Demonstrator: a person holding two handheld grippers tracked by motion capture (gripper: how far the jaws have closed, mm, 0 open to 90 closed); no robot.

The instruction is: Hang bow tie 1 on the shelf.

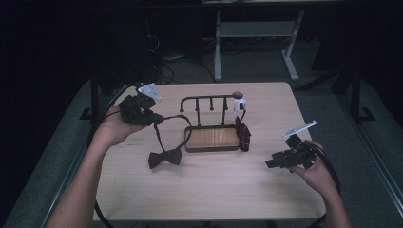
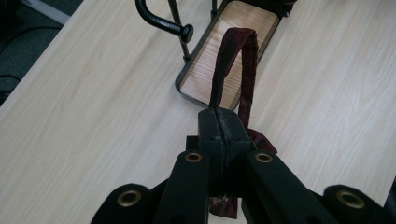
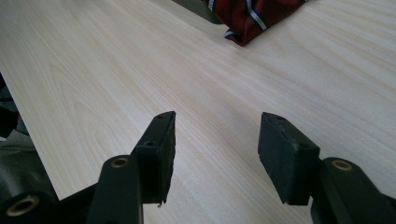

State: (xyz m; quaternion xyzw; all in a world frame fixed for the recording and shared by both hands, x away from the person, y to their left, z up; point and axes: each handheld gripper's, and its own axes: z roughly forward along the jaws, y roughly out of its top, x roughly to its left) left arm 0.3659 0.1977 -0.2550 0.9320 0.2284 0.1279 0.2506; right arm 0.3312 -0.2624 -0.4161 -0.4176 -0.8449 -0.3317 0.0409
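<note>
Strap first: my left gripper (image 1: 154, 118) has its jaws clenched tight on the thin dark-maroon neck strap (image 2: 236, 70) of a dark bow tie (image 1: 165, 157), and in the left gripper view the band loops up out of the pinch and back down past the jaws. The bow itself lies on the pale wooden table (image 1: 209, 190), just in front of the left end of the black metal rack with a wood-grain tray base (image 1: 211, 138); its strap arcs up from the bow to my gripper and on toward the rack's left hook.

I judge the step in hand to be hanging this bow tie on the rack, with the lift begun and the hooking not yet done. A red striped necktie (image 1: 243, 133) already hangs at the right end.

My right gripper (image 1: 271, 164) rests low over the bare table at the right, well apart from everything, jaws spread with nothing between them.

Next I need to raise the loop above the curved knobbed hook (image 2: 161, 21), carry it over the tip, and lower it so the strap seats before I let go. The band is limp, so I must keep the loop open; the idle gripper could spread it if it collapses.
</note>
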